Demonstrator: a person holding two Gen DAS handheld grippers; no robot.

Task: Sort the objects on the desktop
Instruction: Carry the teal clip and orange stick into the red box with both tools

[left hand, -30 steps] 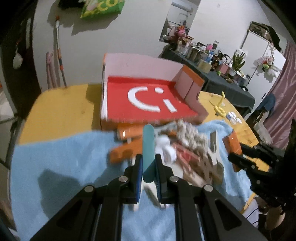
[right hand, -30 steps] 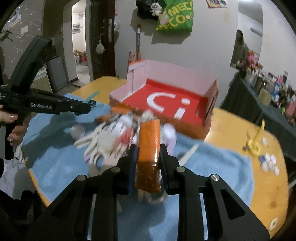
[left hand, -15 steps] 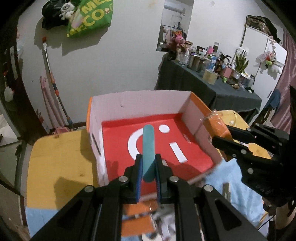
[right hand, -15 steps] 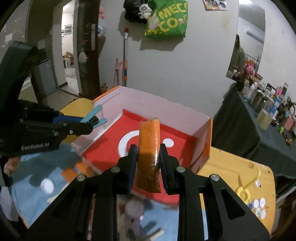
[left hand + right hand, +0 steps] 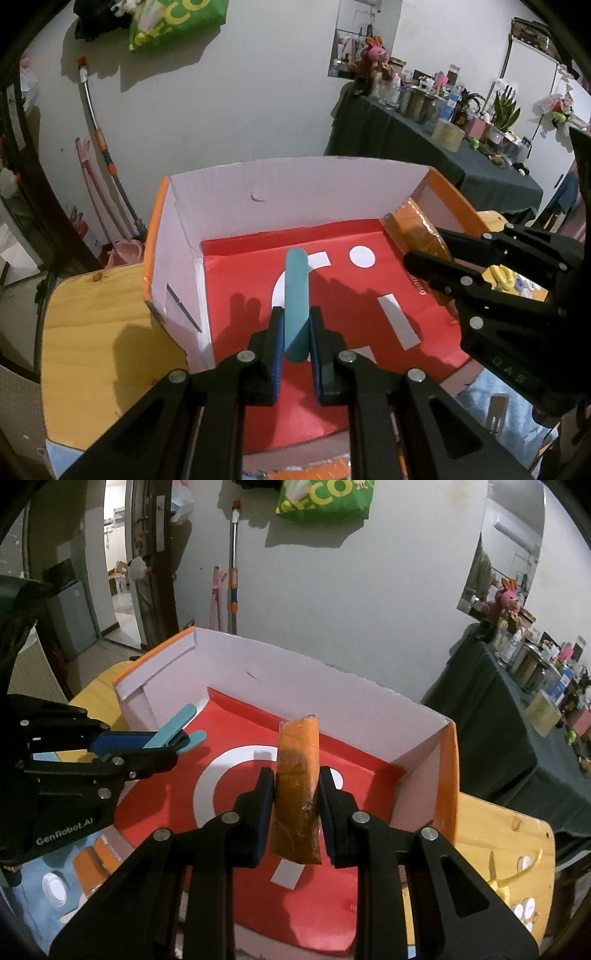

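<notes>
Both tools have swung away from the heap on the blue towel and now hang over the open box (image 5: pixel 258 192), whose red floor fills each view where a second ago the clutter did. The left tool (image 5: pixel 295 332) is clenched on a teal stick (image 5: pixel 294 291), held above the left half of the floor. The right tool (image 5: pixel 295 797) grasps an orange packet (image 5: pixel 297 775) above the middle, near the white ring. The carry looks done; what remains, by my reading, is to let go so both pieces drop inside.

The left view shows the packet near the box's far right corner and the box sitting on the wooden surface (image 5: pixel 99 314). The right view shows the stick from the side: it looks forked, two teal ends past the pads, perhaps a clip. It also shows towel (image 5: pixel 22 893) and leftover items at lower left.
</notes>
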